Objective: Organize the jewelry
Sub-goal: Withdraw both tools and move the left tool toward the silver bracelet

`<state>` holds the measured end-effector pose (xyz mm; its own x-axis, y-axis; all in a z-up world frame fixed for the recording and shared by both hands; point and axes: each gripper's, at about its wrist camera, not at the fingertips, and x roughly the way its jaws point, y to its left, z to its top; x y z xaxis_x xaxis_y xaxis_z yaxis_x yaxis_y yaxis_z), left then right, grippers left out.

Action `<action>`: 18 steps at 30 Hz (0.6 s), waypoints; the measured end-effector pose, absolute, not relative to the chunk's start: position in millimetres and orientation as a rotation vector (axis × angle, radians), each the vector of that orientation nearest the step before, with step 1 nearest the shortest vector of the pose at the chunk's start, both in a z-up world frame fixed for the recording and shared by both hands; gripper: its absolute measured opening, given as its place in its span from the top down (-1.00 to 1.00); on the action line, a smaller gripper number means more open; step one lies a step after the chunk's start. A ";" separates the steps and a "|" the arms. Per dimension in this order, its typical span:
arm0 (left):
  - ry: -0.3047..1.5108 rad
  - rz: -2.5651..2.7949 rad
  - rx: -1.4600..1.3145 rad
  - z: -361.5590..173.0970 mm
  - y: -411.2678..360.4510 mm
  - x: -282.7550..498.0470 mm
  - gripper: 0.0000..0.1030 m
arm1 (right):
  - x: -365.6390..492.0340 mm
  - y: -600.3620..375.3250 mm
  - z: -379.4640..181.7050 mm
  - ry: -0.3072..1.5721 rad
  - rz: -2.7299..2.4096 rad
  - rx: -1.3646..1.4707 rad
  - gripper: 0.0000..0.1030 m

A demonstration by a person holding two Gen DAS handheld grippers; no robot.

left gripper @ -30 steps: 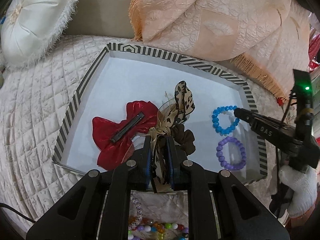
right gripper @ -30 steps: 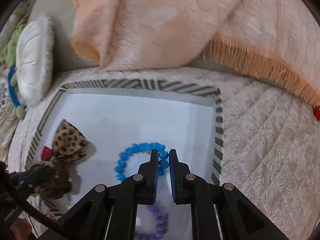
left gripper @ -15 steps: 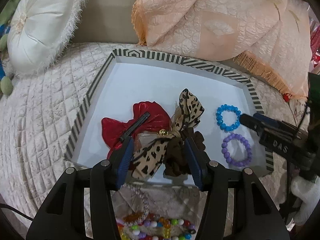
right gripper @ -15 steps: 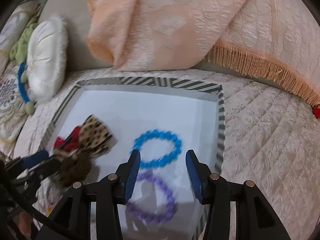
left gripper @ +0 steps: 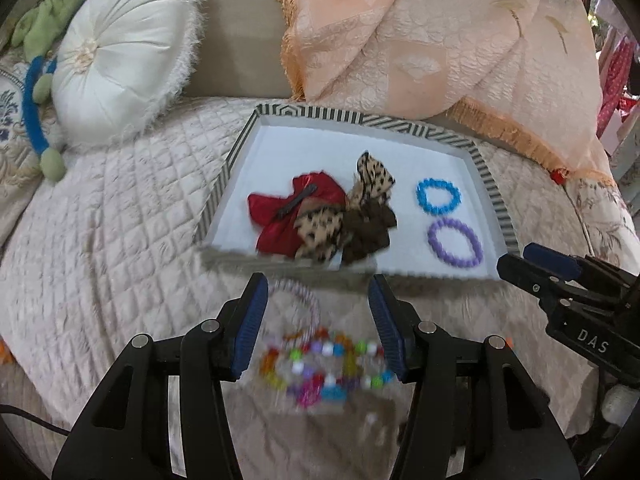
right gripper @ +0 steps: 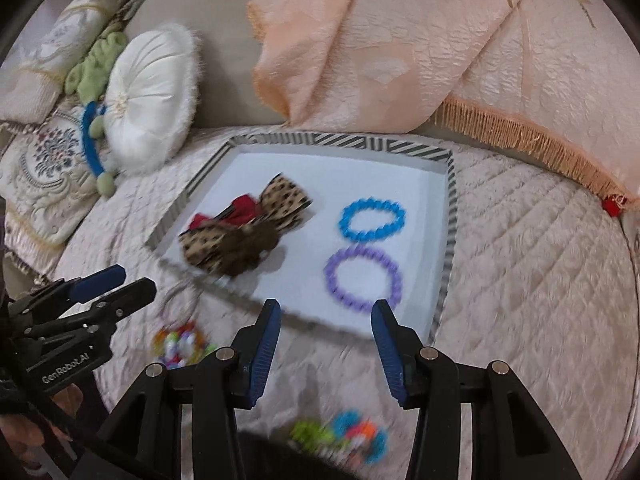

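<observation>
Quilted bed (left gripper: 120,240): cream cover, carries every item listed
Peach fringed throw (left gripper: 420,40): heaped behind the tray
White round cushion (left gripper: 120,48): left of the tray, clear of it
Striped tray (left gripper: 492,200): white floor, striped rim, lying on the bed
Red bow (left gripper: 276,216): left part of the tray, dark clip across it
Leopard bow (left gripper: 360,192): overlapping the red bow, lying loose in the tray
Blue bracelet (right gripper: 372,218): right part of the tray, flat
Purple bracelet (right gripper: 362,278): just nearer than the blue one, flat
Multicoloured bead string (left gripper: 324,364): on the bed outside the tray's near rim, blurred
Left tool (left gripper: 318,328): spread wide, empty, over the bead string
Right tool (right gripper: 326,340): spread wide, empty, at the tray's near rim
Step in hand: both placements look finished; tools free for the next piece
Next move: probably lower the left tool and pinch a thin run of beads without snagging the quilt
Change from a second ago: left tool was clamped on the leopard bow, right on the blue bracelet; both have let go and drawn back
</observation>
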<state>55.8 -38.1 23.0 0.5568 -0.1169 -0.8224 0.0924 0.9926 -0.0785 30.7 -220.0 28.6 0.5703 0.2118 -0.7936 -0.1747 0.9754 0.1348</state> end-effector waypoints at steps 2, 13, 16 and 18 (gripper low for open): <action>0.980 -0.123 -0.019 23.7 -34.5 40.9 -0.01 | 17.2 -214.7 31.1 0.933 0.233 0.036 0.12; 0.988 -0.106 -0.026 21.6 -26.8 -18.3 -0.01 | -48.5 -203.8 34.4 0.930 0.264 0.016 0.06; 0.989 -0.095 -0.030 19.3 -25.7 -26.5 -0.01 | -62.4 -202.7 32.6 0.923 0.262 0.024 -0.08; 0.994 -0.093 -0.033 17.8 -26.0 -30.4 -0.01 | -69.3 -201.7 30.6 0.919 0.253 0.030 -0.11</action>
